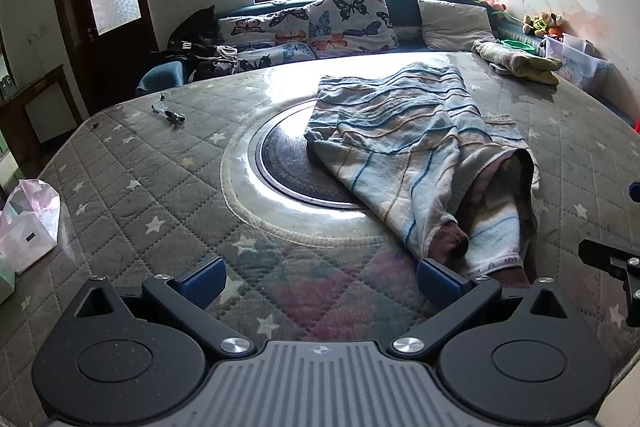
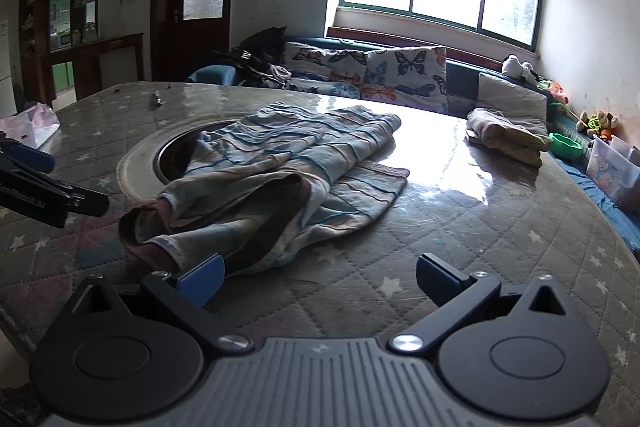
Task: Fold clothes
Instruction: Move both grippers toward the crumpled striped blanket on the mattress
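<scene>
Right now both grippers hover low over the near edge of a round table under a grey quilted cover with white stars [image 1: 132, 163], each with its blue-padded fingers spread wide and holding nothing. The left gripper [image 1: 320, 277] has its right-hand pad just beside the brown cuff of a rumpled garment in pale blue, cream and tan stripes [image 1: 404, 139]; whether pad and cuff touch cannot be told. That garment lies loosely bunched across the middle of the table, partly covering a dark round inset plate [image 1: 284, 163], its brown-lined opening turned toward the cameras. In the right wrist view the right gripper [image 2: 320, 277] sits just before the same striped garment [image 2: 280, 163] — its left pad close to the hem, its right pad over bare quilting. A second, pale yellowish folded cloth [image 2: 508, 135] rests well apart at the far side. Butterfly-print cushions [image 1: 340, 19] line a bench under the bright window.
</scene>
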Motion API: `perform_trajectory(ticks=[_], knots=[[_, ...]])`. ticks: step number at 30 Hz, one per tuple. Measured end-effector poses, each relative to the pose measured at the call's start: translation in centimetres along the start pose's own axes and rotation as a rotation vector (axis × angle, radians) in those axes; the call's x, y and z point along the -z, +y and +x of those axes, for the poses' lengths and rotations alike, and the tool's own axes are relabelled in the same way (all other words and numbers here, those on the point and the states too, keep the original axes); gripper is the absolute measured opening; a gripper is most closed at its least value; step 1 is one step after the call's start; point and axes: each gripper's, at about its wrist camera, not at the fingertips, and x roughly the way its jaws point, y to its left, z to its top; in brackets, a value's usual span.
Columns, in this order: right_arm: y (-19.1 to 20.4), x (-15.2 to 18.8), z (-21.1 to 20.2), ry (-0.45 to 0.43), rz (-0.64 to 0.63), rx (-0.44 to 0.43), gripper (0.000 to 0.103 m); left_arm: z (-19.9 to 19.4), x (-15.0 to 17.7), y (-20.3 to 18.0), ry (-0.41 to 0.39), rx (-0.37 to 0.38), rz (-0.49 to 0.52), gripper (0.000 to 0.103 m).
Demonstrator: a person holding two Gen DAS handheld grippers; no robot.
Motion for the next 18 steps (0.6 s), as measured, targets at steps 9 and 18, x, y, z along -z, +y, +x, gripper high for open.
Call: perform_trajectory(ticks=[9,18], knots=[[0.6,0.4,-0.3,0.0,0.013,-0.02,0.103,-0.1,1.0,-0.6,0.011,-0.016,0.007,0.103],[0.9,0.5,-0.3,0.017,0.029,-0.051,0.103,0.2,1.1,-1.3,0.042,-0.025,0.05,0.103]])
